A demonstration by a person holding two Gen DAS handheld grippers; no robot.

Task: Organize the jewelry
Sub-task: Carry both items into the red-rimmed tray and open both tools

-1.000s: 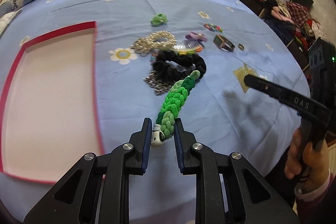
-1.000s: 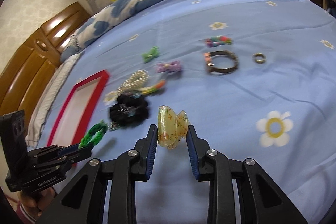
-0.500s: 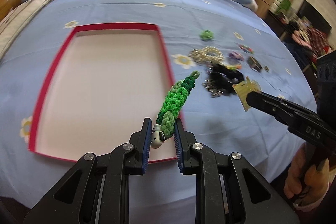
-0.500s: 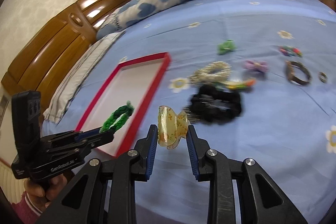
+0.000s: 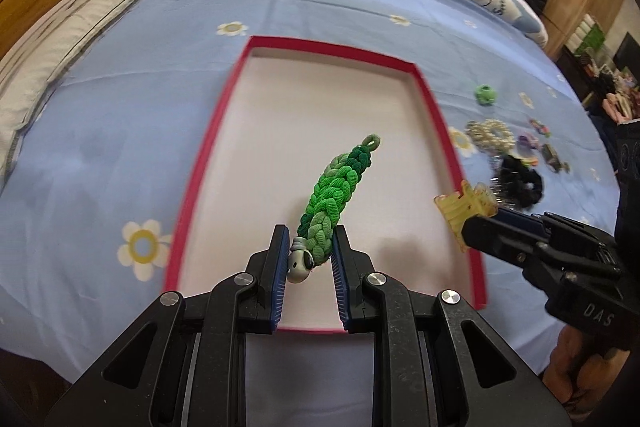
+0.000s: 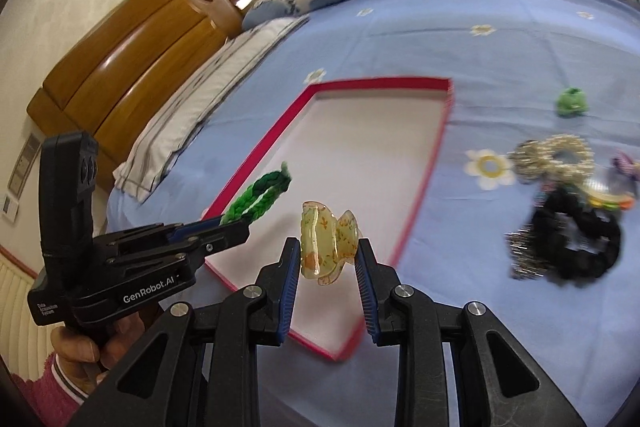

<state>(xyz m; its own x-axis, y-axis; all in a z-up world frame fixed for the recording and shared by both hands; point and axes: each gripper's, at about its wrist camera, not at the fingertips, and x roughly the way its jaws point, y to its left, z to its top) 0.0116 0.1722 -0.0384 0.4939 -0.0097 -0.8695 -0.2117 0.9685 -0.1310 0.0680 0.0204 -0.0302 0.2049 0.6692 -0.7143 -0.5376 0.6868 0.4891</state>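
green braided band (image 5: 338,197), 1 pc, is clamped in the left gripper (image 5: 308,259) at its bead end; the rest sticks out ahead over the red-rimmed tray (image 5: 224,131). jaws narrow, pads pressing both sides of the braid. judged soft, light, springy; it holds its line when held at the end, so floppy drop unlikely. best hold is the thick braid just above the bead, not the small end loop.

tray interior looks bare, 1 tray, lying on the blue bed sheet (image 5: 120,107).

right of it, the right gripper (image 6: 328,259) has a translucent yellow claw clip (image 6: 328,245), 1 pc, pinched across its body, jaws narrow-to-mid, hovering near the tray's right edge. clip judged rigid plastic, smooth, prob. slippery and brittle at the teeth; grip on the broad flanks is right.

further right, on the sheet, not yet moved: green hair tie (image 6: 572,102) x1, pearl bracelet (image 6: 554,157) x1, black scrunchie (image 6: 580,243) x1, plus a few small coloured bits too blurred to count.
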